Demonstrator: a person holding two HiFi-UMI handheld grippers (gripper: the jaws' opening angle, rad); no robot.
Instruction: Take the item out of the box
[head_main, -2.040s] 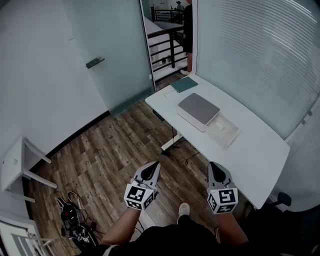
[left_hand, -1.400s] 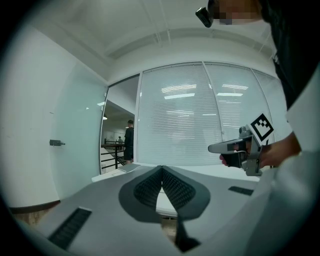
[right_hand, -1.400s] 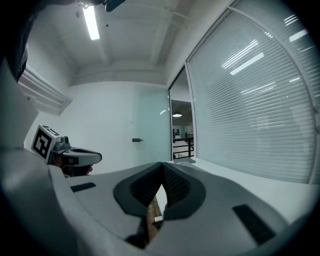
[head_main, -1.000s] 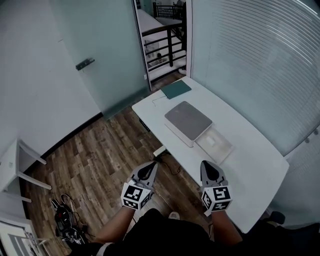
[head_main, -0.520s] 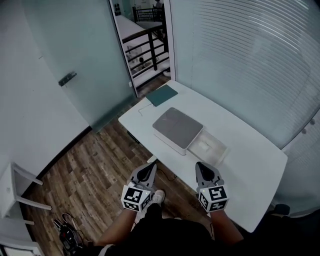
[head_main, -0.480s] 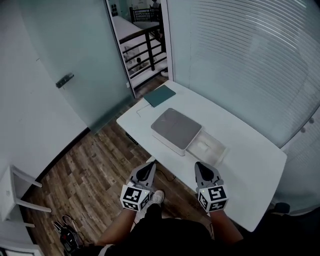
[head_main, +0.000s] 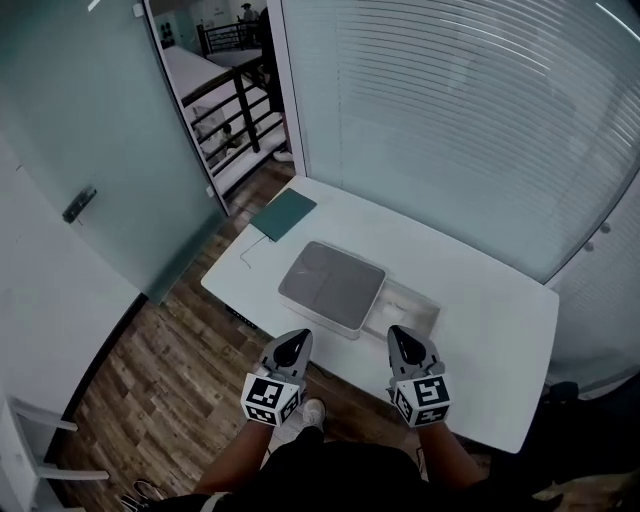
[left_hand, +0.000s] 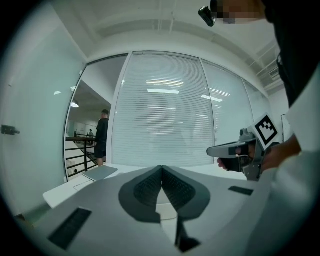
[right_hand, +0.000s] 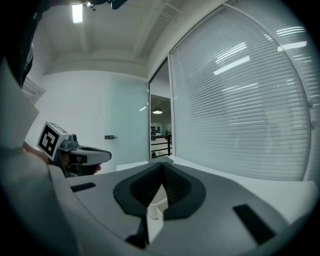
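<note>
Hovering pressed together, empty: left gripper (head_main: 296, 342), right gripper (head_main: 401, 338); box (head_main: 331, 287) on table (head_main: 485, 325) just ahead.

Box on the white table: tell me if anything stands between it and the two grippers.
Nothing visible does. The left gripper and right gripper hang shut just short of the box, with only the table edge between. The box looks closed, hiding the item.

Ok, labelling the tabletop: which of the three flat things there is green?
The thin pad at the far left corner of the table; the grey-topped box and the clear tray sit together mid-table.
</note>
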